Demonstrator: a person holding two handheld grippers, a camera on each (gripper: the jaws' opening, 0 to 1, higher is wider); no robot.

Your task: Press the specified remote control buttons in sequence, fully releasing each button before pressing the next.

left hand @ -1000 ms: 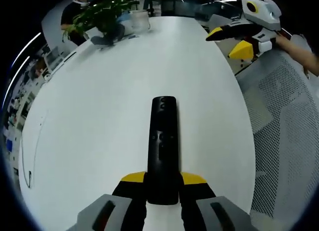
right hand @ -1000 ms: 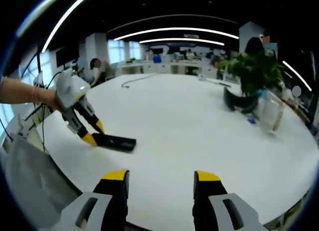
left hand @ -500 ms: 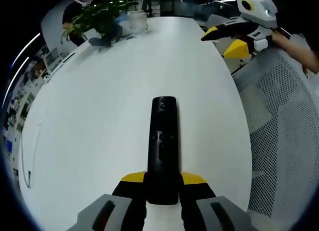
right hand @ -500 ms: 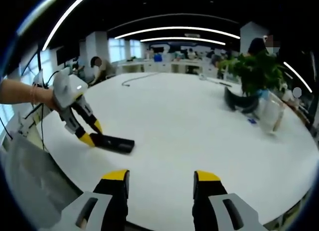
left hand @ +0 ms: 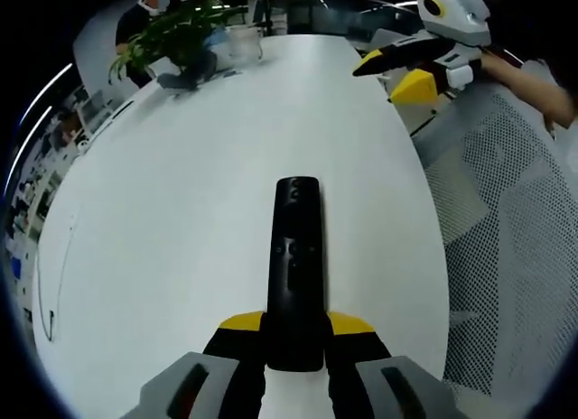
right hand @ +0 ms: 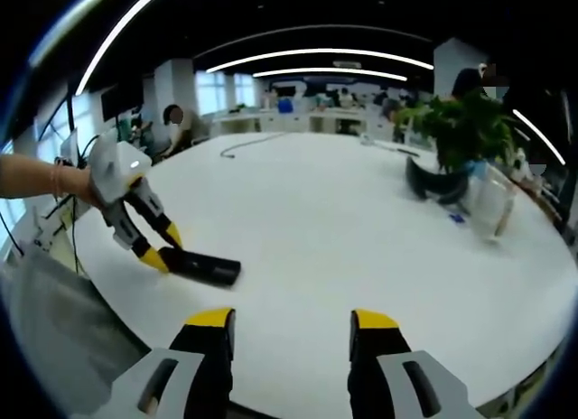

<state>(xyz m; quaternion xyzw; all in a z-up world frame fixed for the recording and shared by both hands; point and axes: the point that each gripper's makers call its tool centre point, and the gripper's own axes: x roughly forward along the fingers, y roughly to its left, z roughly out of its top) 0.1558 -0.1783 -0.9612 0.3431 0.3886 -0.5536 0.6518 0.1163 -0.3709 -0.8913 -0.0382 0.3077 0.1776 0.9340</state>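
Note:
A long black remote control (left hand: 294, 265) lies lengthwise on the white table (left hand: 181, 193), its near end clamped between the yellow-tipped jaws of my left gripper (left hand: 295, 327). In the right gripper view the same remote (right hand: 203, 267) shows at the left, held by the left gripper (right hand: 155, 247) in a person's hand. My right gripper (right hand: 293, 324) stands open over the table's near edge, nothing between its jaws. It also shows at the top right of the left gripper view as the right gripper (left hand: 397, 74), away from the remote.
A potted green plant (right hand: 462, 130) with a clear container (right hand: 490, 202) beside it stands at the table's far side. A mesh chair (left hand: 515, 211) sits by the table's edge. A thin cable (left hand: 45, 283) lies on the table. People sit at desks in the background.
The right gripper has drifted slightly up and left in the left gripper view. The left gripper and remote have shifted a little lower and left in the right gripper view. Both grips are unchanged.

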